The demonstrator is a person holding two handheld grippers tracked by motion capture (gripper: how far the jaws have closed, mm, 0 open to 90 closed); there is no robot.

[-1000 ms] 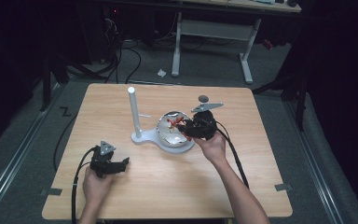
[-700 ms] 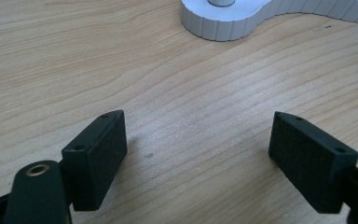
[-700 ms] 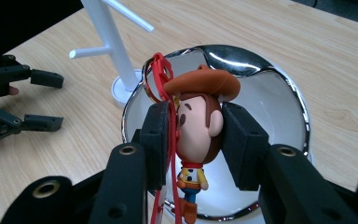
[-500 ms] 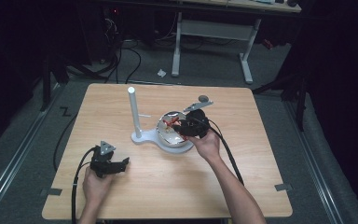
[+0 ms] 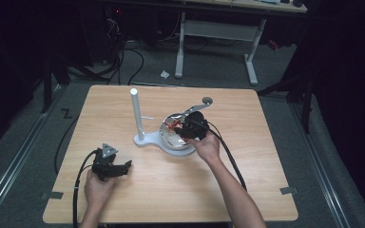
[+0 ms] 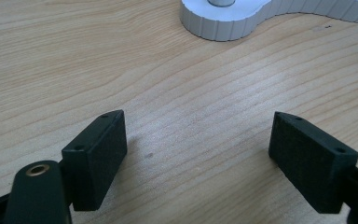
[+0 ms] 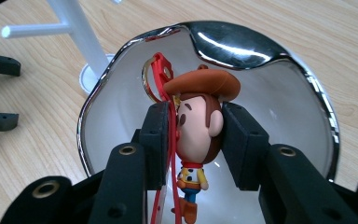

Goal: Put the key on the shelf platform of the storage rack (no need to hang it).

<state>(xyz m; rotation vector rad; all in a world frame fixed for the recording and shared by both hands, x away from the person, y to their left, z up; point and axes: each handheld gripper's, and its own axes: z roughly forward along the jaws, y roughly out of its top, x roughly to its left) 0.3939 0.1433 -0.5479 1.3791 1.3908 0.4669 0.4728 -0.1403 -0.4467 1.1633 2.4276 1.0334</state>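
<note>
The right gripper (image 7: 193, 140) is pinching the cowboy-figure keychain with the brown hat (image 7: 196, 122) by its head over the shiny metal bowl (image 7: 307, 79), warranting steady pressure while handling its red strap (image 7: 165, 86).

A light wooden table (image 5: 171, 190) carries a white stand (image 5: 142, 137) near its middle, with a shiny metal bowl (image 5: 171, 140) seated beside the stand's post.
</note>
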